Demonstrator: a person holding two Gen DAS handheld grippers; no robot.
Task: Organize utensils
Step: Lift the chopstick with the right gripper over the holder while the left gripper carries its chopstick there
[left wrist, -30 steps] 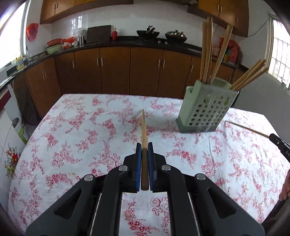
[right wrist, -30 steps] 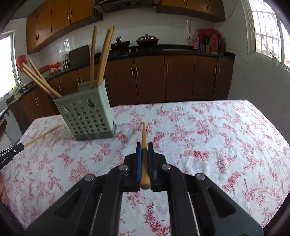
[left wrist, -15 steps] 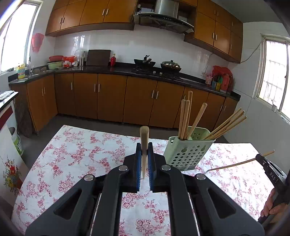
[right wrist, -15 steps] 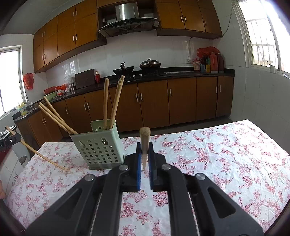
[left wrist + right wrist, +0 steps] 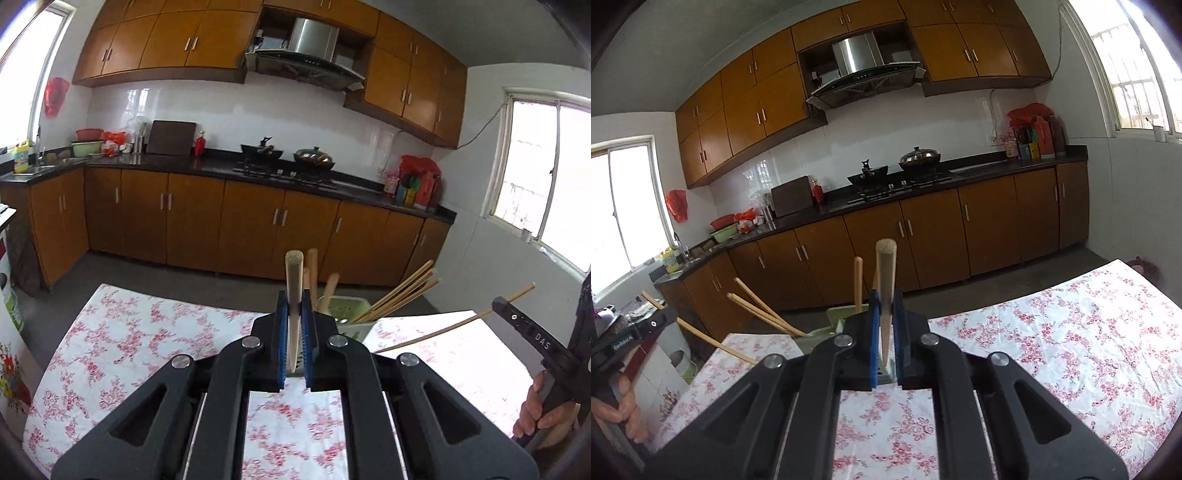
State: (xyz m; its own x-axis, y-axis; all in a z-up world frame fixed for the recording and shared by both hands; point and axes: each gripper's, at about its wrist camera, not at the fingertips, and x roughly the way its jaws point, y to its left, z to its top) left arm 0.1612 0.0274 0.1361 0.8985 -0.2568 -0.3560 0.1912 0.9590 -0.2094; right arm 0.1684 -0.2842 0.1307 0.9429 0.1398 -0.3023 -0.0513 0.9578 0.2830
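A wooden chopstick is clamped between the blue pads of the left gripper, its blunt end raised well above the fingertips and its thin tip pointing down between them. Just beyond that gripper, partly hidden by it, a pale green perforated utensil holder stands on the table, which is covered by a white cloth printed with red flowers. Several chopsticks are already lodged in the holder: a few upright ones near the gripper and a bundle leaning out to the right. In the right wrist view a second chopstick is gripped in the same manner between the blue pads of the right gripper, blunt end up and tip down, with the green holder seen close behind the fingers and its leaning chopsticks fanning out to the left. The right gripper is also visible at the right edge of the left wrist view, held by the person's right hand, with its chopstick slanting down toward the cloth. The left gripper appears likewise at the left edge of the right wrist view. In the background brown kitchen cabinets and a black countertop carrying a wok are seen.
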